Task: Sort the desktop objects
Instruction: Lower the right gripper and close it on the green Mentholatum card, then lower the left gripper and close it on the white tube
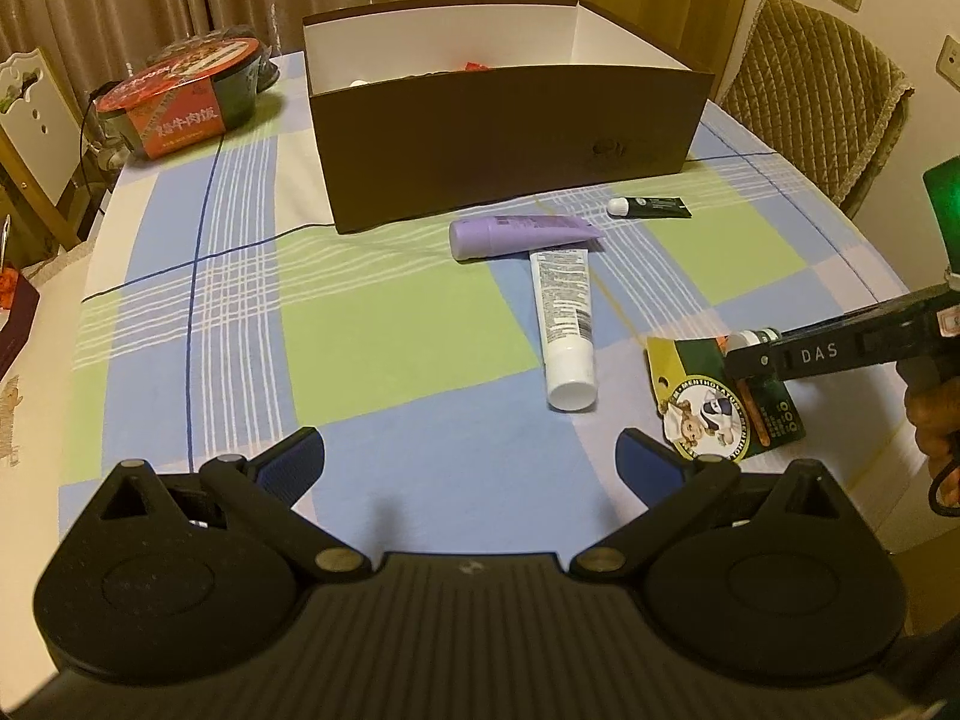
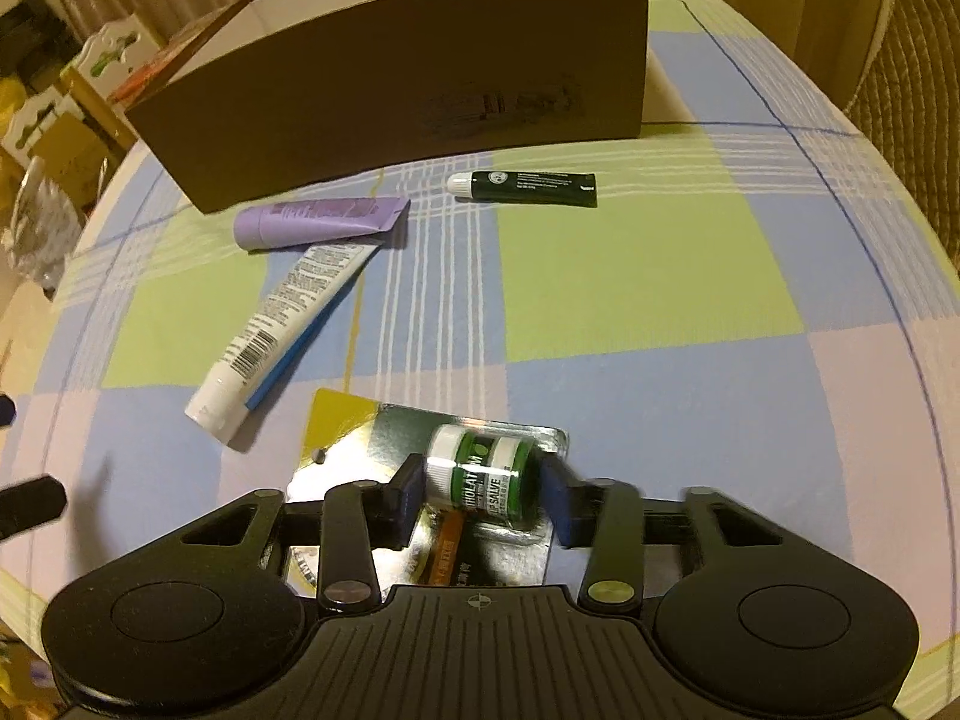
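Green lip-salve jar on its blister card (image 2: 480, 480) lies on the checked tablecloth (image 2: 630, 276), bracketed by the right gripper (image 2: 480, 495), fingers near its sides, not clearly clamped. Left gripper (image 1: 471, 459) gapes empty.

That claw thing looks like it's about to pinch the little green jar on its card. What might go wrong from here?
The right gripper has its jaws on either side of the jar's clear bubble on the lip salve pack. The round bubble might slip out, or the flat card might swing when lifted. On the way to the brown box, the dangling card could catch the box's wall or brush the white tube close by.
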`<state>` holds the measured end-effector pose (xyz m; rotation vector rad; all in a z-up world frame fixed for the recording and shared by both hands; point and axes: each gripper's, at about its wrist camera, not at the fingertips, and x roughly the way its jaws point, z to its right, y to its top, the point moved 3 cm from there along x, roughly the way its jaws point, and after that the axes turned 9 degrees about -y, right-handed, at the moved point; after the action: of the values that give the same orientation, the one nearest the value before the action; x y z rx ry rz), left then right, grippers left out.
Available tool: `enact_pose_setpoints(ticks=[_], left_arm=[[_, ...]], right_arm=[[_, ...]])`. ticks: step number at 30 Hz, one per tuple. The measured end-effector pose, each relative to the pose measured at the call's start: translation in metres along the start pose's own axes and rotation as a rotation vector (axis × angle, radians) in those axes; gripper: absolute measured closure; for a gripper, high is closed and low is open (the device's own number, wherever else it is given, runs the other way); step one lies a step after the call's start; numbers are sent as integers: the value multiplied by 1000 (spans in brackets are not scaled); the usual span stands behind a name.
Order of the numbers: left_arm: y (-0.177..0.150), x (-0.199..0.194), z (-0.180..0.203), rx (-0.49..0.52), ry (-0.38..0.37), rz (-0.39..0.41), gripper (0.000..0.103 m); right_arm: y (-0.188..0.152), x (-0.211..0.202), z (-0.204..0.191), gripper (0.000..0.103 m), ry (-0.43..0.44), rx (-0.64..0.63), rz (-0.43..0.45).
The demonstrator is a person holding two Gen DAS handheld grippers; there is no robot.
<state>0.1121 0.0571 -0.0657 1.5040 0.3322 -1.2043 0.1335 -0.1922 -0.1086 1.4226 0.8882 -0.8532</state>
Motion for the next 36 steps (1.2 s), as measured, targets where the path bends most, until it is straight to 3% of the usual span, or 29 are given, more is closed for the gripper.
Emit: enact_pose_setpoints(ticks=[11,18,24,28,36], left_arm=[[6,5,2,-4,-18,30,1],[13,18,13,11,-37,36,3],[22,42,23,5,-48,18,17],[26,64,31,-3,-46,-13,31],[33,96,44,40,-8,-49,44]], right_arm=[[8,-17,14,69,-51,-137,82],[17,-29,35,69,-74,-159,102],[32,-25,49,69,-57,-195,90],[42,-22,58,69,-46,-219,82],[58,-11,82,69,-31,-252,58]])
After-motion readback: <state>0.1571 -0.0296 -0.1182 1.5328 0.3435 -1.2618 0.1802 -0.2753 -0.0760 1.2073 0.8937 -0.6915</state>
